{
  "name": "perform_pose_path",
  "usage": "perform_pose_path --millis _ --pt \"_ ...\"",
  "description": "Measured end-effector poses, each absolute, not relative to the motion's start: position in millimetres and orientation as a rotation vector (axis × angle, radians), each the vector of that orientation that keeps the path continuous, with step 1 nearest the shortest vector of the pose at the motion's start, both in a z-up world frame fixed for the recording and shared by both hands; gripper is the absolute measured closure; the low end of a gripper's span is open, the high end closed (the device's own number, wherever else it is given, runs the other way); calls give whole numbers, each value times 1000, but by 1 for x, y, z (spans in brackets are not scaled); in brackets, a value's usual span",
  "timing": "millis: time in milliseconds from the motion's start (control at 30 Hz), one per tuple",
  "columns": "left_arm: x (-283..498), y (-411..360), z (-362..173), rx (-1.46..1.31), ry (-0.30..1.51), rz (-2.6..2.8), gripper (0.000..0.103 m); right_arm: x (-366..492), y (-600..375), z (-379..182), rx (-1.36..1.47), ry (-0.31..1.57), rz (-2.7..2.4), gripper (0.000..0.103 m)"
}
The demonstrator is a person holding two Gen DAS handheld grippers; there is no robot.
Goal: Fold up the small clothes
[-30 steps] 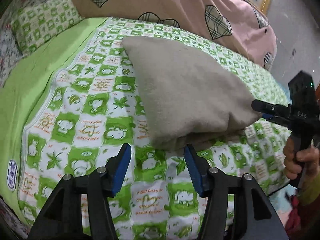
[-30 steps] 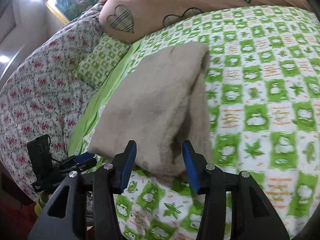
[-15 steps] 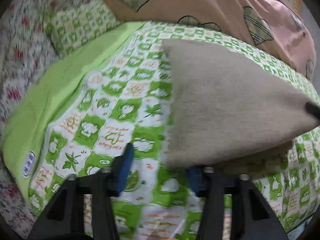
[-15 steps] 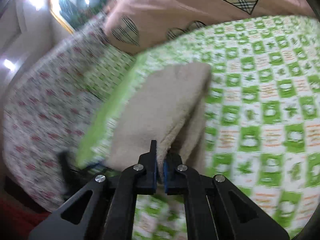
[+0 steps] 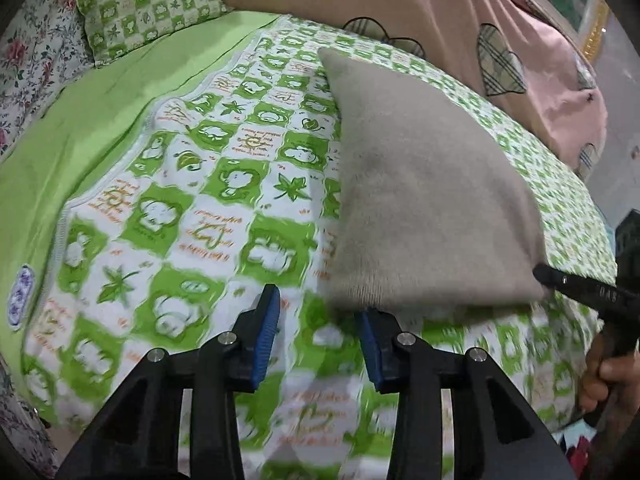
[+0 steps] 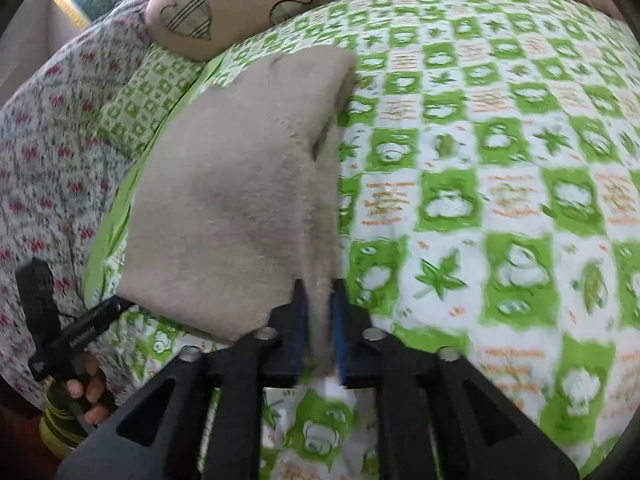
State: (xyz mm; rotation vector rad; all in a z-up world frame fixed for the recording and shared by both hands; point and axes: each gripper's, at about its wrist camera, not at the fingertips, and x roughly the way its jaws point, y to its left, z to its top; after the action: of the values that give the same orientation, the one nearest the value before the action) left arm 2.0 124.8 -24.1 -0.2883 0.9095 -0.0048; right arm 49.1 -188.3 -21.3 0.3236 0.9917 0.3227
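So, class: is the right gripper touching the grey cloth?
Touching. In the right wrist view the right gripper has its jaws nearly closed on a pinched fold at the near edge of the grey cloth, and fabric fills the gap between the blue pads.

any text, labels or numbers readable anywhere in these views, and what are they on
Nothing can be read for certain.
Orange script printed in the white squares of the green checked bedsheet: lettering is visible, but too small, curved and blurred to read.
Small blue oval label at the sheet's green border: too small to read.
White marking on the right gripper arm in the left wrist view, and on the left gripper's arm in the right wrist view: blurred, not legible.
Grey garment: no text.
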Motion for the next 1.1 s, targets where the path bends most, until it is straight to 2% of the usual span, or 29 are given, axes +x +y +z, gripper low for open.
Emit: perform_pose_path --millis 67,233,300,467,667,767,867,1100 --pt "-11 131 -15 -290 904 -37 64 40 -197 -15 343 980 295 60" --pt "-14 135 21 -331 830 -164 64 37 -214 14 420 894 291 60" --pt "-3 130 34 -342 791 -233 60 48 -207 30 425 842 312 60" --pt "42 104 44 -300 758 -333 60 78 -166 56 381 781 431 60" --pt "118 98 39 -257 792 -341 60 126 -149 34 392 866 402 60" --pt "151 100 11 -228 931 -317 69 149 -149 10 354 952 339 62" --pt "159 98 7 -200 936 -308 69 171 -151 -16 372 1004 333 63" --pt "158 107 6 -257 899 -312 74 184 -141 -3 269 984 315 63"
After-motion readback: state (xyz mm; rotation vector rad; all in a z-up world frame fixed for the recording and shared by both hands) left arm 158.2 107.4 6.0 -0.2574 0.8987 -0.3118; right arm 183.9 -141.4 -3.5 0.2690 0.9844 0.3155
